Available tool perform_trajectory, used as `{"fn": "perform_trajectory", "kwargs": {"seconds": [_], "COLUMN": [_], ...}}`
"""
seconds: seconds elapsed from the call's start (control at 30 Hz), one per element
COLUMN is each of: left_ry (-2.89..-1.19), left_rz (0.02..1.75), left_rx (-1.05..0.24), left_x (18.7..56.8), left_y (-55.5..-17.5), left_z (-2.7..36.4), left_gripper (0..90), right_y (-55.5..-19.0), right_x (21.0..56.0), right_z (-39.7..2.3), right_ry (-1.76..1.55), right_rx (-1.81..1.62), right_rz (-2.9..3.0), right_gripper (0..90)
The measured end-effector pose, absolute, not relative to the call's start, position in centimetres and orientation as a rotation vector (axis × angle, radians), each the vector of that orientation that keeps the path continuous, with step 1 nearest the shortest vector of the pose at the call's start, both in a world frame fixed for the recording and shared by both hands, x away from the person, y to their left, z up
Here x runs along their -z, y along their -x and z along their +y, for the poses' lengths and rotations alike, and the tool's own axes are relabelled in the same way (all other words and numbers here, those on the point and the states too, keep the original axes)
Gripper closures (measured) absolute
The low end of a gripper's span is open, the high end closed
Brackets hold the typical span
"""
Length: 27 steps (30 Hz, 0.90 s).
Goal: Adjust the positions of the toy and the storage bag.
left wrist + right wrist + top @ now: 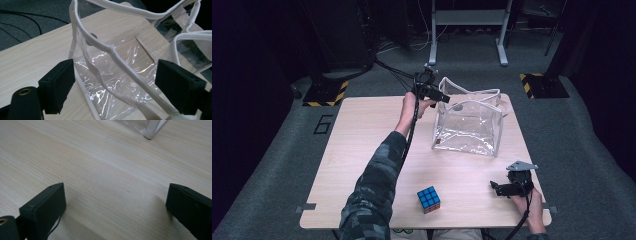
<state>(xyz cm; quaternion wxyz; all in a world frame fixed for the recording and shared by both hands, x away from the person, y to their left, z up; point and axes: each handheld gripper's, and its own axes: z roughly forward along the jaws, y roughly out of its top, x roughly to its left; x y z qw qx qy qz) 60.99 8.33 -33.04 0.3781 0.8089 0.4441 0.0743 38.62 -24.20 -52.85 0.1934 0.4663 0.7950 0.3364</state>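
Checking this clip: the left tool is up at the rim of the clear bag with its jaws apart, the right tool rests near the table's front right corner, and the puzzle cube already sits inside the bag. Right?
Not quite. The puzzle cube is not inside the clear bag; in the high view it sits on the table near the front edge. The left tool at the bag's rim, jaws apart, and the right tool near the front right corner are as you say.

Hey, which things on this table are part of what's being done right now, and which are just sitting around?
In the job:
- clear plastic bag, white rim between the jaws
- left gripper, open at the bag's rim
- Rubik's cube, probably next

Lying about:
- right gripper, open, resting on the table
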Motion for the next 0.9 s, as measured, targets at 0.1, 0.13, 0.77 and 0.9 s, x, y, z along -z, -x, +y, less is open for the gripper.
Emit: {"fn": "perform_trajectory", "kwargs": {"seconds": [0.1, 0.13, 0.77, 0.9], "left_ry": [-2.062, -2.062, -2.039, -2.032], "left_rz": [1.154, 1.158, 1.194, 1.203], "left_rx": [-0.173, -0.167, -0.225, -0.239], "left_x": [33.4, 33.5, 33.5, 33.6], "left_y": [-61.5, -61.5, -60.5, -60.3], "left_z": [8.1, 8.0, 9.5, 10.0], "left_gripper": [25.9, 30.9, 78.9, 79.1], "right_y": [-38.6, -38.6, -38.6, -38.6], "right_x": [52.8, 52.8, 52.9, 52.9], "right_z": [-24.2, -24.2, -24.2, -24.2], "right_ry": [-1.309, -1.31, -1.317, -1.323], "right_rx": [-0.945, -0.946, -0.942, -0.941], "right_rz": [2.234, 2.234, 2.217, 2.217], "right_gripper": [2.4, 2.4, 2.7, 2.8]}}
